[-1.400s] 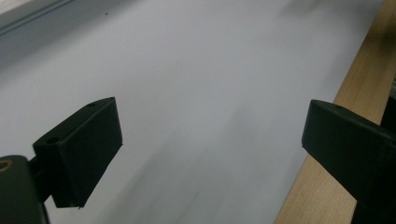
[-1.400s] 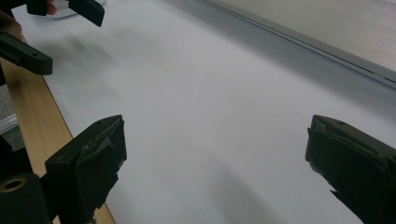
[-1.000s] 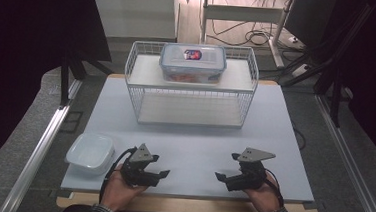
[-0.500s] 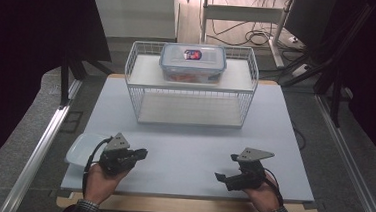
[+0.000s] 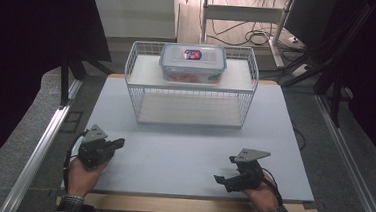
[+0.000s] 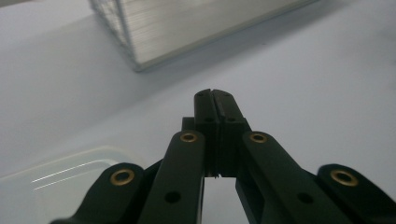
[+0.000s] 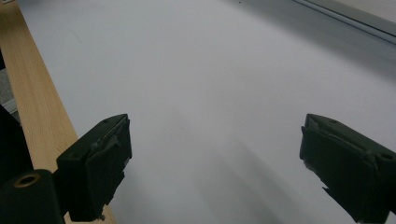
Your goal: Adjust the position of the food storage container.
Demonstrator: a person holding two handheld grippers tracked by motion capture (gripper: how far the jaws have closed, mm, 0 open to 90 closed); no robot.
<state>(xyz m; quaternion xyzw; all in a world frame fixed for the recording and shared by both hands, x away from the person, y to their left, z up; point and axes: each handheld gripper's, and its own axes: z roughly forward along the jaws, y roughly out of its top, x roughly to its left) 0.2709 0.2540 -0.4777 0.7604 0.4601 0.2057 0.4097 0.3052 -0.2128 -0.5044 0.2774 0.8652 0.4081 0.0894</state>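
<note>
The left gripper (image 5: 118, 142) has swung away from the middle of the pale grey counter (image 5: 183, 151) to its front left corner, where the shallow translucent plastic tub (image 6: 60, 172) lies, and its jaws have just been closing. In the left gripper view they now stand fully together, pad against pad, with nothing between them. The translucent plastic tub sits just below and to one side of them, apparently not gripped. That suggests the hand is only getting into place over the tub, and the jaws would need to part again before any pick. The right gripper (image 5: 225, 169) rests near the front right edge of the counter. Its jaws are wide apart over bare surface and hold nothing. Towards the back edge, the white wire rack (image 5: 132, 89) carries a clear lidded food box (image 5: 192, 63) on its top shelf
</note>
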